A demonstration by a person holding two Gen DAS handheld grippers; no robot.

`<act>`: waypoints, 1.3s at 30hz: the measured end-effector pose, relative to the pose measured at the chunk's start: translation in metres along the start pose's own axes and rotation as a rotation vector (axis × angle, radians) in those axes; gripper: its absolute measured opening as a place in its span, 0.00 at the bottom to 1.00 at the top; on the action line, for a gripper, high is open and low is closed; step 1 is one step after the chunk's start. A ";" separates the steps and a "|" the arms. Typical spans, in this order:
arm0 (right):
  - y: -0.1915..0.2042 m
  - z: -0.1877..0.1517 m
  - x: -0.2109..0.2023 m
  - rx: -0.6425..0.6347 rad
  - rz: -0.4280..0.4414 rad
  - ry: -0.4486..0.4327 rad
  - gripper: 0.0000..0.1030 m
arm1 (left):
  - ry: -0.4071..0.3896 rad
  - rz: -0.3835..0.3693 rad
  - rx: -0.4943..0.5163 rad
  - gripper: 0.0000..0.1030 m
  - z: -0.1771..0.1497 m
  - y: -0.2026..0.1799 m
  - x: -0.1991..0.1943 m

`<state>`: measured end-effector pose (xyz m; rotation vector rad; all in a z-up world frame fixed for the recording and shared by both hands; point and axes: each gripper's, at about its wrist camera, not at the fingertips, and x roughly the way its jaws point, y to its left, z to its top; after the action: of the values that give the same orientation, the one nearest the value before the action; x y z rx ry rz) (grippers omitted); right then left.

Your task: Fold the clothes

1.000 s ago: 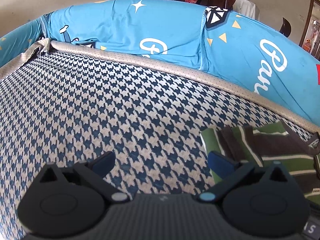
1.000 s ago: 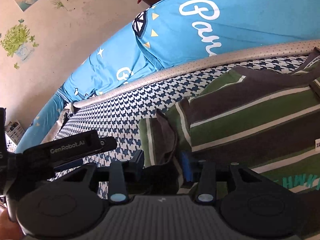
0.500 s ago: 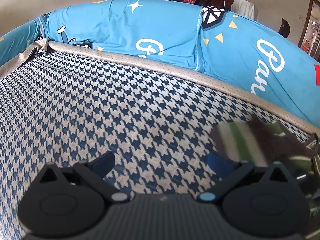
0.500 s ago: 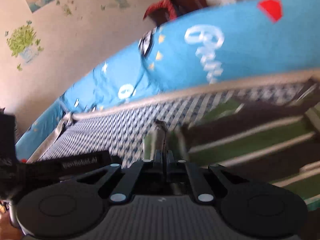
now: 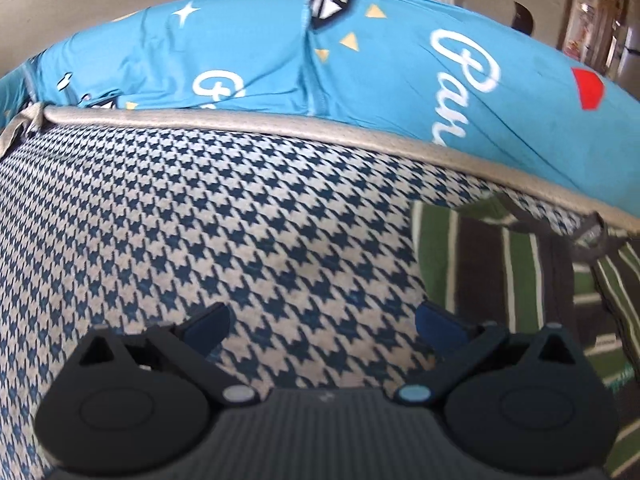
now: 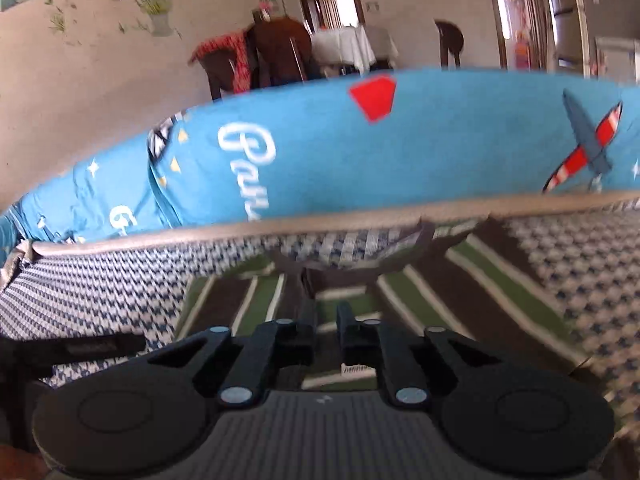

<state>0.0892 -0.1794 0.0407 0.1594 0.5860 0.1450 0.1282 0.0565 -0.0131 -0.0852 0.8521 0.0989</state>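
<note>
A green, brown and white striped shirt [image 5: 480, 272] lies flat on the houndstooth bed cover [image 5: 200, 220], to the right in the left wrist view. In the right wrist view the shirt [image 6: 440, 280] fills the middle, its dark collar [image 6: 352, 268] at the far end. My right gripper [image 6: 326, 316] hovers low over the shirt's left part. Its jaws stand a narrow gap apart, with striped cloth showing between them. My left gripper [image 5: 323, 326] is open over bare cover, just left of the shirt's edge, with nothing between its fingers.
A rolled blue printed quilt [image 5: 360, 92] lies along the far side behind a beige piped edge [image 5: 280, 128]. Chairs [image 6: 280, 48] and a doorway stand beyond the bed. The left gripper's black body [image 6: 80, 346] shows at the lower left of the right wrist view.
My right gripper shut on the shirt's left sleeve and carried it to the right over the shirt body; its jaws now stand slightly apart. My left gripper stayed open, shifting slightly.
</note>
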 end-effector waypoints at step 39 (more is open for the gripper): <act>-0.092 -0.024 -0.026 0.056 -0.090 0.150 0.46 | 0.053 -0.057 0.067 1.00 -0.039 -0.045 -0.003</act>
<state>0.0624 -0.2714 0.0171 0.1768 0.7458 0.0536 0.1026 0.0075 -0.0344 -0.0492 0.9047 0.0141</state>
